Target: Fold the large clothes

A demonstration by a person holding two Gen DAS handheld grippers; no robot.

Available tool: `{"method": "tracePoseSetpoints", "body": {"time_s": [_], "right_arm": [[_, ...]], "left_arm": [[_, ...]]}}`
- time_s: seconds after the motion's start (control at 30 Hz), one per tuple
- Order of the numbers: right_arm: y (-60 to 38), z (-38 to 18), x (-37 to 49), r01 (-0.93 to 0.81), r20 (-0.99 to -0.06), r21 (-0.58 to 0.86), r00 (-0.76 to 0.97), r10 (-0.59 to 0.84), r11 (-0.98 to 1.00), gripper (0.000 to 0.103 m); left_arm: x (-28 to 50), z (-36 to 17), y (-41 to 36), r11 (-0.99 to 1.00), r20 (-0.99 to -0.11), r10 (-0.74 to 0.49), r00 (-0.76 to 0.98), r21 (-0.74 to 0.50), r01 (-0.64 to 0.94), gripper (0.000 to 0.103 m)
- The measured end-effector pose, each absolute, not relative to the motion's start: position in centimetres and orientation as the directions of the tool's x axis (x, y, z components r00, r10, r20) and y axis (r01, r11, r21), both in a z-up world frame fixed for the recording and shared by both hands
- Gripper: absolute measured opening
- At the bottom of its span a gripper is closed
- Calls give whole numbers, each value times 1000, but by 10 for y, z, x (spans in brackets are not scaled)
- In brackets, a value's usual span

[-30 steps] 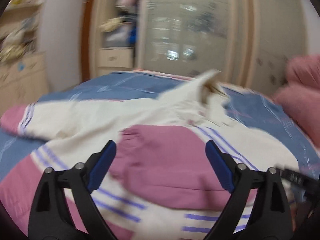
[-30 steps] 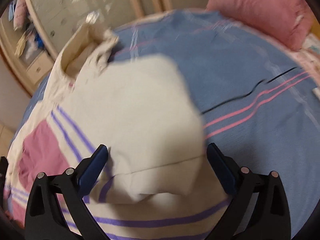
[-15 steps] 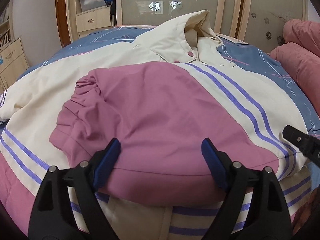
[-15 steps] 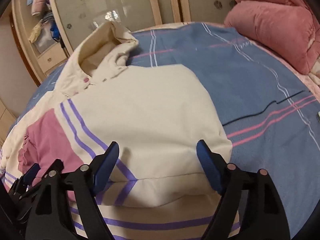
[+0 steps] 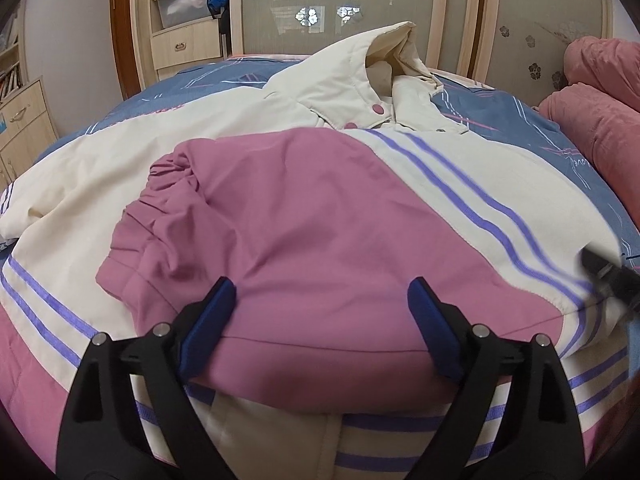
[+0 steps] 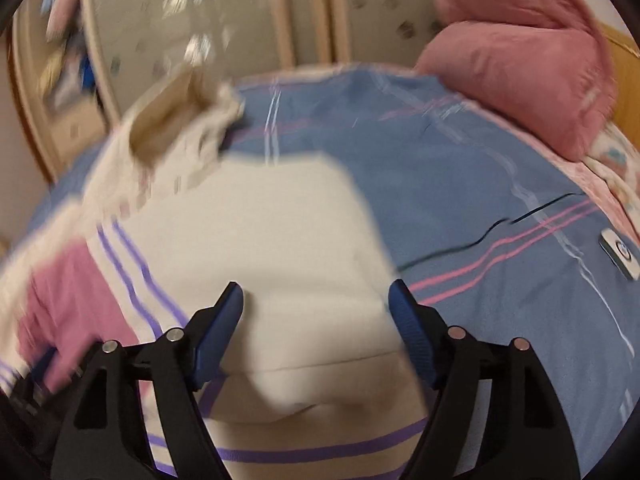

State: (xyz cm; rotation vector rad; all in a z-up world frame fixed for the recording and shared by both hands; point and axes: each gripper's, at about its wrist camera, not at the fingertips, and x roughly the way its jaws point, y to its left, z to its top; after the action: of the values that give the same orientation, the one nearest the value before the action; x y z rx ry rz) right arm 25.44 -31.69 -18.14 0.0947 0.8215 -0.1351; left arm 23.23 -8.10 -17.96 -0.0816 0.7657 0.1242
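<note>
A large cream and pink jacket [image 5: 460, 184] with purple stripes lies spread on the bed, its hood [image 5: 372, 64] at the far end. A pink sleeve [image 5: 304, 232] is folded across its front. My left gripper [image 5: 322, 312] is open and empty, hovering just over the sleeve's near edge. In the right wrist view, which is blurred, the jacket's cream side [image 6: 264, 240] lies folded in. My right gripper [image 6: 316, 308] is open and empty above its near edge. The right gripper's tip also shows in the left wrist view [image 5: 612, 276].
The bed has a blue striped sheet [image 6: 460, 184]. Pink pillows [image 6: 532, 64] are piled at the right. A small white device [image 6: 620, 254] lies on the sheet at the right. A wardrobe [image 5: 360, 4] and drawers [image 5: 24, 120] stand beyond the bed.
Both grippers came down closer to the jacket's near edge. The right gripper is moving again, blurring its view. Both stay open and empty.
</note>
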Motion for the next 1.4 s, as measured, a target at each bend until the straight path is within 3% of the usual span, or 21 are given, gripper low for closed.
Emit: {"method": "tracePoseSetpoints", "body": {"time_s": [0.23, 0.43, 0.57, 0.7, 0.9, 1.07, 1.27, 1.4], "right_arm": [[-321, -181, 254, 164, -738, 46, 671, -77, 985, 89], [-319, -162, 238, 140, -648, 104, 761, -40, 985, 89], [-315, -181, 253, 137, -738, 55, 672, -52, 989, 89], [-311, -185, 256, 132, -752, 27, 655, -67, 991, 91], [-310, -186, 256, 128, -756, 16, 650, -72, 992, 92], [-311, -184, 257, 128, -756, 22, 651, -68, 991, 93], [-322, -164, 241, 141, -676, 135, 737, -12, 981, 93], [-322, -181, 254, 158, -755, 86, 655, -39, 984, 93]], "left_arm": [[233, -180, -82, 990, -694, 87, 715, -22, -142, 91], [232, -180, -83, 990, -693, 88, 715, -21, -142, 92], [233, -180, -83, 990, -693, 88, 715, -20, -141, 92], [233, -179, -83, 990, -692, 92, 716, -14, -141, 92], [206, -161, -91, 985, -559, 151, 816, 19, -169, 101], [234, -178, -88, 989, -691, 123, 712, 24, -148, 101], [232, -178, -89, 988, -682, 134, 719, 35, -151, 101], [231, -176, -89, 988, -681, 130, 720, 31, -149, 101]]}}
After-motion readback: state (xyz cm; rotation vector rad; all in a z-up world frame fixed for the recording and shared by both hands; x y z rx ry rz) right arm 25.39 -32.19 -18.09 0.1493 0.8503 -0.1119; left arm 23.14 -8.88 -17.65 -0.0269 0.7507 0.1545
